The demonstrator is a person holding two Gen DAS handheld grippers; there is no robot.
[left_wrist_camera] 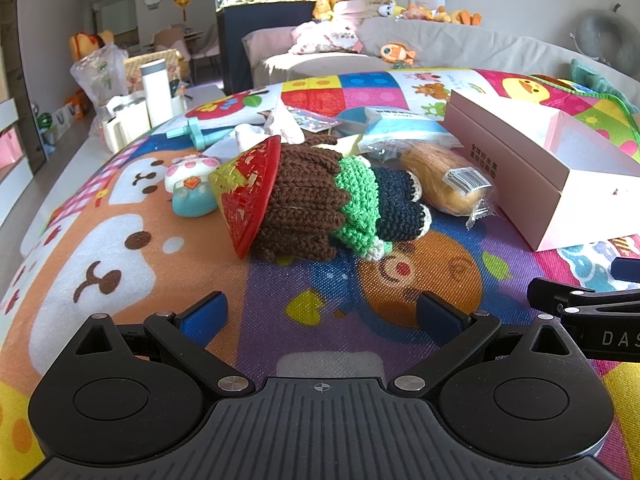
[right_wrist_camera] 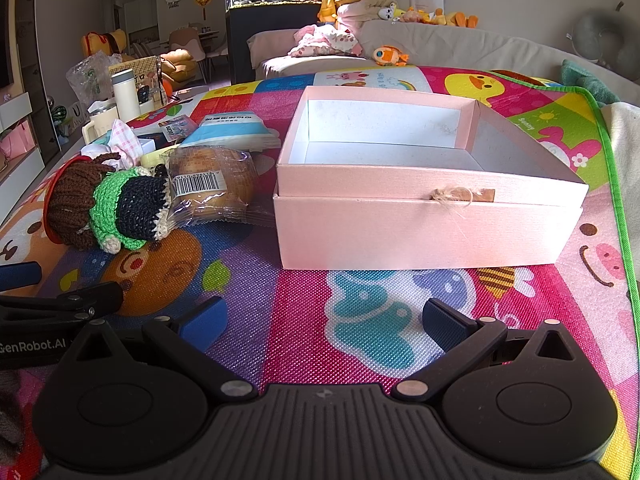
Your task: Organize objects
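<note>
While both the left gripper and right gripper hover spread and empty over the play mat, the crocheted doll likely awaits grasping for the empty pink box.

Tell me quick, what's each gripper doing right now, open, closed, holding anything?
Left gripper: open, holding nothing, over the colourful cartoon play mat.
Right gripper: open, holding nothing.
</note>
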